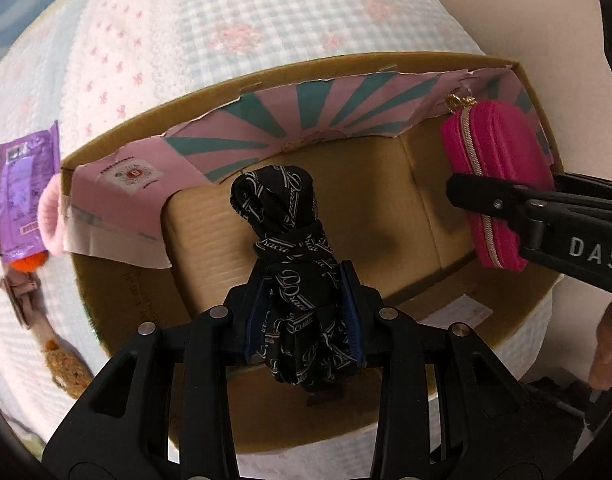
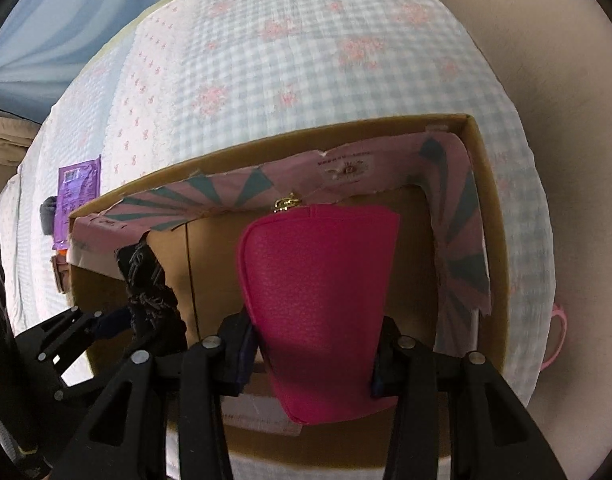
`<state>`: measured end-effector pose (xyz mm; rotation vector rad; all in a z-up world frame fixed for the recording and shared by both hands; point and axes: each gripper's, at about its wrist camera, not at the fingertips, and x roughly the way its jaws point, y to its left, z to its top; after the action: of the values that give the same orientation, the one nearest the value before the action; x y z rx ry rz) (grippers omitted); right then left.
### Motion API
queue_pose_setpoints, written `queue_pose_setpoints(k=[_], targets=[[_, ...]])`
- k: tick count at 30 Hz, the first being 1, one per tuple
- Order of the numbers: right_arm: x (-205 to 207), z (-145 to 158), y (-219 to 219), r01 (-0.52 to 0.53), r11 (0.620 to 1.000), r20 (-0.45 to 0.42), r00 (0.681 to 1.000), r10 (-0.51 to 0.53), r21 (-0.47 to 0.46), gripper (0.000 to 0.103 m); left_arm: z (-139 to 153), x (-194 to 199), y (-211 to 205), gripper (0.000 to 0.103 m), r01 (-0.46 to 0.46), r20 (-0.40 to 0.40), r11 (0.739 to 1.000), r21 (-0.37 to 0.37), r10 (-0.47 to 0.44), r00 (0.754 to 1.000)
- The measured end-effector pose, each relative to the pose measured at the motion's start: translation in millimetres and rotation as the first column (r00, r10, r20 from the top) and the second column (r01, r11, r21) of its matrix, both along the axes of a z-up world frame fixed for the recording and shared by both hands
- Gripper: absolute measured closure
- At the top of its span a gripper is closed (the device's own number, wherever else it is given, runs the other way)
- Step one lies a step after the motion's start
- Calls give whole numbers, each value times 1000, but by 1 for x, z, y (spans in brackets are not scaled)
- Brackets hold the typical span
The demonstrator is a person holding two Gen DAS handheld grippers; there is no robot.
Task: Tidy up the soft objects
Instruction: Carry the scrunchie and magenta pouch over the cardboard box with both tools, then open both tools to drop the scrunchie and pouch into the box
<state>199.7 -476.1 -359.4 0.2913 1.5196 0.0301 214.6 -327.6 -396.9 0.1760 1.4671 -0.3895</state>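
Note:
My left gripper (image 1: pixel 302 312) is shut on a knotted black scarf with white script (image 1: pixel 290 248), held above the open cardboard box (image 1: pixel 345 65). My right gripper (image 2: pixel 313 340) is shut on a magenta zip pouch (image 2: pixel 321 280) with a gold zipper pull, held over the box's right part. In the left wrist view the pouch (image 1: pixel 497 176) and the right gripper (image 1: pixel 517 208) show at the right. In the right wrist view the scarf (image 2: pixel 150 292) and the left gripper (image 2: pixel 78 332) show at the left. The box (image 2: pixel 485 184) has torn pink and teal paper on its inner walls.
The box rests on a bed with a blue checked quilt (image 1: pixel 266 8). Left of the box lie a purple packet (image 1: pixel 26 200), a fluffy pink item (image 1: pixel 52 216), an orange thing (image 1: pixel 30 262) and a beige bow item (image 1: pixel 22 292). A pink ring (image 2: pixel 555 336) shows at the bed's right edge.

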Motion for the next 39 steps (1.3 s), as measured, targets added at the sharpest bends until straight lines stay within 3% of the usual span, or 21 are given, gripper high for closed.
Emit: queue_pose_setpoints(k=[2,3,4,7,15,21,26,30,39], targets=[[1,1,2,-3,1000,19,1000,4,-13,42,-3,1,1,1,3,-14,1000,-12,-3,1000],[4,-1,2,-1,1000,25,1000,1,-9,12,-3,1,0,0,10,-22,1000,-15,-10,1000],[3,1,2,-1,1000,29,1000,1,3,0,-3,0,-1,0,17,-21,1000,-12,-17,1000],[0,4,1,-2,1000,34,999,1,14,0,11,-9,3,0,20,32,999,-32,-19,999],[-14,21,-8,25,1000,76,997,-24,-4,0,31,-29,16,0,19,50,999,-28,-18,999],[-23,57,-4,37,999,117,993,-35,-20,0,61,-44,27,0,11,93,999,-52,-6,996],[-42,115,7,24,997,183,983,-12,-67,0,102,-48,31,0,10,148,997,-75,2,989],[-57,164,27,7,992,252,968,24,-123,0,150,-59,48,0,-6,218,993,-119,32,975],[-99,266,96,5,983,440,895,77,-182,0,251,-98,114,0,-38,372,984,-173,101,923]])
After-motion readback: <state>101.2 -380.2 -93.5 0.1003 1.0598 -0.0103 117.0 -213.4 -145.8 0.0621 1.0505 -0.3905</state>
